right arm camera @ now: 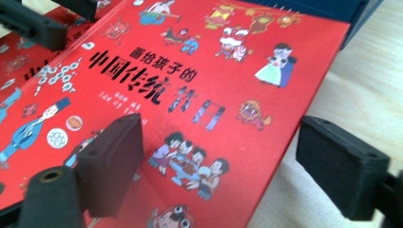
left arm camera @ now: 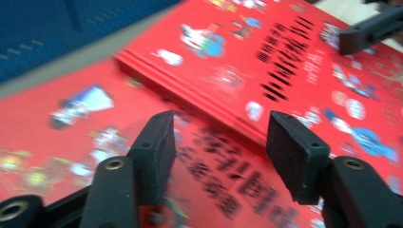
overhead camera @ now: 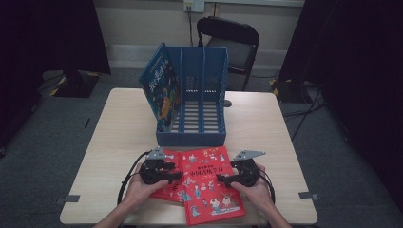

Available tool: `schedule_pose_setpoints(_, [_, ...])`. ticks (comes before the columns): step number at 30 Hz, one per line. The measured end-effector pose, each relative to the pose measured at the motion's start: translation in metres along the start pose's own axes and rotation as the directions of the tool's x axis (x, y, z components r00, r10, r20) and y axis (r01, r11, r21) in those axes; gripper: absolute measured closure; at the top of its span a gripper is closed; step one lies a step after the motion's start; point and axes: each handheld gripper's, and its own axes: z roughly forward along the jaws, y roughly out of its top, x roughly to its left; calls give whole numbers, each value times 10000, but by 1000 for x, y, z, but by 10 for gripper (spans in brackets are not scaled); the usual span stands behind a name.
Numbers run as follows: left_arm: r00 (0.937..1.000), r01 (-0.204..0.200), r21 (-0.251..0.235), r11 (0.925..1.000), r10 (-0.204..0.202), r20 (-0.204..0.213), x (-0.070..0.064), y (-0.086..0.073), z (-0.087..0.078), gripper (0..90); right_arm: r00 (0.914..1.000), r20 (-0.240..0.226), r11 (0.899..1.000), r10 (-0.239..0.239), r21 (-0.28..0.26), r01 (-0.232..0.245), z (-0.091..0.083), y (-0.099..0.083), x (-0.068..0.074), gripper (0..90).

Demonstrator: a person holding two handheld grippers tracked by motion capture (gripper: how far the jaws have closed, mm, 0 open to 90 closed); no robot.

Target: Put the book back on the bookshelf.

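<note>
The stiff, glossy red hardcover picture book (overhead camera: 210,185) (likely slippery) is best gripped by its edges; left gripper (overhead camera: 177,175) and right gripper (overhead camera: 222,179) stand spread before the blue plastic file rack (overhead camera: 192,138).

- A red picture book (overhead camera: 211,187), cover up with black title characters, is laid flat near the table's front edge.
- A second red book (overhead camera: 170,183) is partly overlapped by it on the left.

Both hands low and level — left gripper (overhead camera: 177,175) and right gripper (overhead camera: 220,179) facing inward, jaws wide apart
</note>
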Motion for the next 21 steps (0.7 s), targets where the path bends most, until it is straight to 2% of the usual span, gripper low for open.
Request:
schedule_pose_setpoints(2, [9993, 38, -20, 10000, -38, 381, -2, 0, 2, 409, 9999, -35, 9999, 113, 2, -113, 0, -1, 0, 135])
schedule_pose_setpoints(6, [9992, -251, -74, 9997, 253, 300, -7, 2, 8, 409, 9998, 22, 9998, 179, -38, -179, 0, -2, 3, 126])
schedule_pose_setpoints(8, [9991, -405, -38, 9992, 405, 126, -10, 3, 10, 409, 9995, -133, 9995, 302, 93, -300, 1, -2, 1, 120])
schedule_pose_setpoints(9, [9994, -339, -2, 9994, 339, 83, -11, 5, 11, 404, 9992, -237, 9994, 331, 144, -328, 2, -2, 0, 114])
schedule_pose_setpoints(17, [9996, -268, -109, 9996, 268, 56, -9, 7, 14, 422, 9998, -85, 9998, 182, 75, -181, -2, -5, 2, 118])
schedule_pose_setpoints(19, [9996, -281, -208, 9994, 283, 89, -8, 8, 17, 423, 9997, 36, 9995, 239, 225, -240, -4, -5, 4, 119])
schedule_pose_setpoints(21, [9995, -299, -234, 9993, 302, 128, -7, 10, 20, 424, 9985, 345, 9981, 436, 428, -451, -8, -5, 8, 118])
